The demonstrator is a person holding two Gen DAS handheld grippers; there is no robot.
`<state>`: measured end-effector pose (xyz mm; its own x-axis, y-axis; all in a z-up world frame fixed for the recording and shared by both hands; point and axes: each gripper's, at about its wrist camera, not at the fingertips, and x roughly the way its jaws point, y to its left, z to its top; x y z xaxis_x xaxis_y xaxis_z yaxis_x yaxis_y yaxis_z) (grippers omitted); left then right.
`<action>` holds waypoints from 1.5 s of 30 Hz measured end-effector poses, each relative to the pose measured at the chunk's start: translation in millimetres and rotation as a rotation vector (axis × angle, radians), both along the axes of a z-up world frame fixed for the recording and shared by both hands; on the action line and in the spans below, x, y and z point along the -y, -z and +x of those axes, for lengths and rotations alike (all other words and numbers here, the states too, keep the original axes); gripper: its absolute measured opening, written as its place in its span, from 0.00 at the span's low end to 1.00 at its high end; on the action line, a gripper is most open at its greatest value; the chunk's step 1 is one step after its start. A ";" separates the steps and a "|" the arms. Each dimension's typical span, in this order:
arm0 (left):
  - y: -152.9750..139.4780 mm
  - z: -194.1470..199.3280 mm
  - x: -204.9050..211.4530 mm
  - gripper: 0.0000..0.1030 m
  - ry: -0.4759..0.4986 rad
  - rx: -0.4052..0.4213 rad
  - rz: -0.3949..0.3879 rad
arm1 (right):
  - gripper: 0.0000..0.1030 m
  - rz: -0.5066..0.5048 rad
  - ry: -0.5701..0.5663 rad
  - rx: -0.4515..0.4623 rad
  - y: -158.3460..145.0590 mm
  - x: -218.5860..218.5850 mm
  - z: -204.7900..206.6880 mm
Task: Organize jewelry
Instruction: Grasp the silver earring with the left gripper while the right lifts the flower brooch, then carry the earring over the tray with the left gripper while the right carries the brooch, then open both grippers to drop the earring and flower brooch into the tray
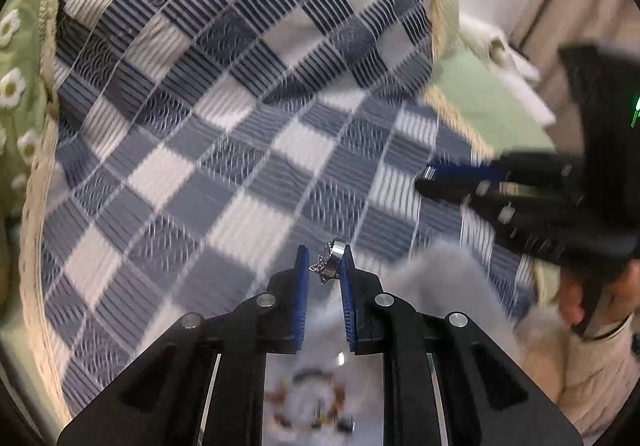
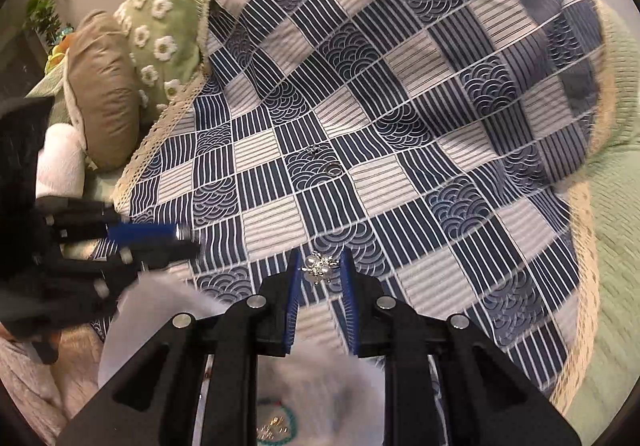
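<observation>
The left gripper point(image 1: 325, 264) pinched a silver star-charm ring point(image 1: 331, 260); the right gripper point(image 2: 319, 266) clamped a silver pearl-cluster ring point(image 2: 319, 266) above the blue-and-white checked patchwork cloth point(image 2: 400, 118)

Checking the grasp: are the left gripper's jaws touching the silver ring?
Touching. The left wrist view shows the silver ring pinched between the left gripper's blue pads.

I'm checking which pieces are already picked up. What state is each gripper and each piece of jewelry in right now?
left gripper: shut on a silver star ring, held up off the cloth
right gripper: shut on a silver flower ring, held up off the cloth
plain ring: lying flat on the checked cloth, untouched
small dark piece: lying on the cloth beside it, too small to identify
</observation>
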<state>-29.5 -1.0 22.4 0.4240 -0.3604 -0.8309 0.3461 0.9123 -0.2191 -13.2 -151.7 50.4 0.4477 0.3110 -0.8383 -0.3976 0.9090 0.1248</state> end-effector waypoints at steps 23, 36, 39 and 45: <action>90.1 -61.1 2.5 0.14 0.044 -0.180 0.212 | 0.20 -0.152 -0.055 -0.227 99.0 -18.8 -78.7; 93.1 -59.1 -0.7 0.17 0.029 -0.209 0.211 | 0.24 -0.161 -0.051 -0.231 99.8 -19.1 -81.4; 89.3 -59.6 -1.6 0.24 0.044 -0.215 0.163 | 0.38 -0.134 -0.052 -0.200 91.2 -16.8 -82.8; 56.1 -62.0 -15.3 0.55 0.005 -0.117 0.026 | 0.44 -0.076 -0.019 -0.090 63.1 -8.8 -84.4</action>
